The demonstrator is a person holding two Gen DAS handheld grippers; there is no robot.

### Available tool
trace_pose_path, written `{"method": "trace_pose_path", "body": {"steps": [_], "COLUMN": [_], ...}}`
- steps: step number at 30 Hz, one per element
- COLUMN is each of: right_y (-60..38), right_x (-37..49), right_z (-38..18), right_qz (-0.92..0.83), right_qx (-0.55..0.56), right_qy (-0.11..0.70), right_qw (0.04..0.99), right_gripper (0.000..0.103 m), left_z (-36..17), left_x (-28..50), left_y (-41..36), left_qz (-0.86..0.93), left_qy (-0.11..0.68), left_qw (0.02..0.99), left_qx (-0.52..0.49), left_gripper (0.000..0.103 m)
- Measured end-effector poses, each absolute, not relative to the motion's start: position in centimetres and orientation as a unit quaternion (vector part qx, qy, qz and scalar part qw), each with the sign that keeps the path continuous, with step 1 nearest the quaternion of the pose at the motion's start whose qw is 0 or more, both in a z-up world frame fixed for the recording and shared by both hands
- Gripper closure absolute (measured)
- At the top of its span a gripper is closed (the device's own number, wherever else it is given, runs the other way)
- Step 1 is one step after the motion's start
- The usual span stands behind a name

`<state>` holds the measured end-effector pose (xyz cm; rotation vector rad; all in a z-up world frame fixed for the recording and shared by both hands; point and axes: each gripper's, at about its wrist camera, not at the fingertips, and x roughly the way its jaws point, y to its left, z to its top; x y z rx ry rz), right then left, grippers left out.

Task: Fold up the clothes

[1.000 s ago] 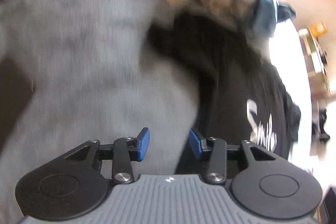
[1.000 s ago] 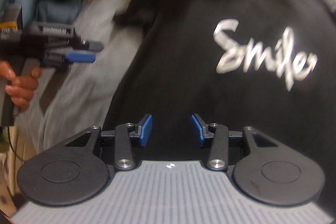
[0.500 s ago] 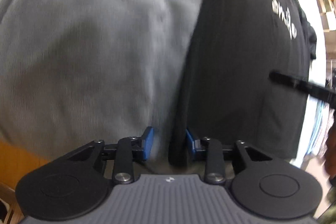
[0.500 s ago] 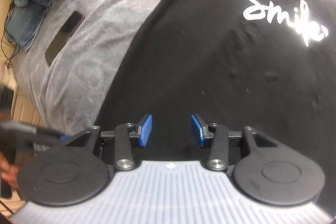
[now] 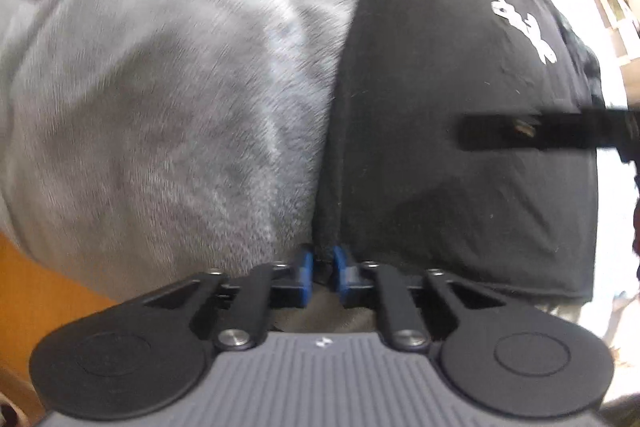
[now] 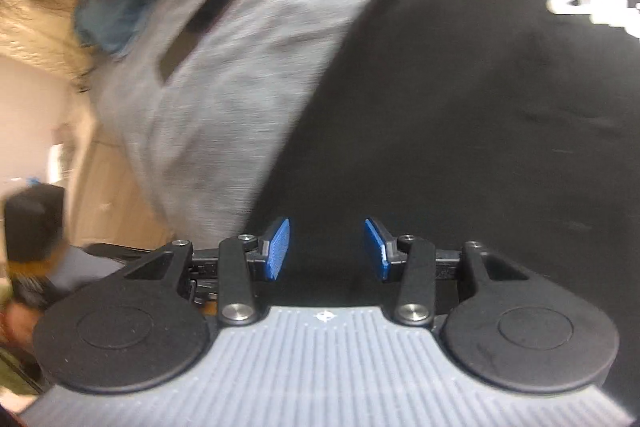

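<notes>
A black T-shirt (image 5: 460, 107) with white lettering lies flat on a grey blanket (image 5: 160, 107). My left gripper (image 5: 323, 263) is at the shirt's near left edge. Its jaws are closing, and the blue pads pinch the hem's fold between them. The right gripper (image 6: 326, 247) stands open just over the black T-shirt (image 6: 460, 127), near its left side, with nothing pinched between its pads. In the left wrist view a dark blurred bar, a finger of the right gripper (image 5: 520, 133), reaches in across the shirt from the right.
A dark flat phone (image 6: 196, 27) lies on the grey blanket (image 6: 240, 87). Blue clothing (image 6: 112, 23) and a beige pile (image 6: 36, 7) sit beyond it. The blanket's edge drops to a wooden side (image 5: 40, 287) on the left. A hand holds the other gripper's body (image 6: 32, 227).
My left gripper slid along the blanket to the shirt's near edge and its jaws came together on the hem. The right gripper shifted a little over the shirt and stayed open.
</notes>
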<state>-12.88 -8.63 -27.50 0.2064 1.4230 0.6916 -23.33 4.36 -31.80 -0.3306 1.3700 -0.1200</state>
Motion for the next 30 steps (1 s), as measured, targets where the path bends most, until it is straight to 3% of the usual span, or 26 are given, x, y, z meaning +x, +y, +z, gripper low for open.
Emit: {"method": "trace_pose_path", "body": {"steps": [4,8,9,10,13,20,30], "right_y": [-5.2,-3.7,-3.8,-4.2,-6.2,-10.6,-12.6], "right_x": [-12.7,-12.8,-12.9,-13.0,-12.9,-12.7,-12.5], "right_z": [-28.9,-31.1,-31.4,-31.5,-31.7,-32.8,-31.2], "right_qz": [0.333,0.319,0.313,0.307,0.282,0.235,0.252], "right_qx": [0.112,0.131,0.138,0.141,0.172,0.272,0.298], "right_qy": [0.674,0.715,0.721,0.723,0.731,0.746,0.732], "right_qw": [0.650,0.608,0.603,0.602,0.597,0.561,0.558], "right_gripper": [0.054,0.055,0.061,0.079,0.096,0.098,0.101], "left_z": [-29.3,-28.0,-27.7,-27.5,-27.3,-27.3,-27.3], "left_x": [-24.5,-24.6,-24.8,-25.1,-26.1,-27.0,-25.9], "left_y": [2.1,0.8,0.5,0.2,0.1,1.6,2.0], "left_qz": [-0.077,-0.109,-0.117,-0.123,-0.126,-0.119,-0.185], "left_qy": [0.586,0.555,0.551,0.548,0.553,0.557,0.530], "left_qw": [0.803,0.824,0.826,0.826,0.822,0.818,0.827], "left_qx": [-0.075,-0.040,-0.039,-0.039,-0.049,-0.080,-0.036], "left_gripper": [0.097,0.097,0.097,0.097,0.086,0.059,0.056]}}
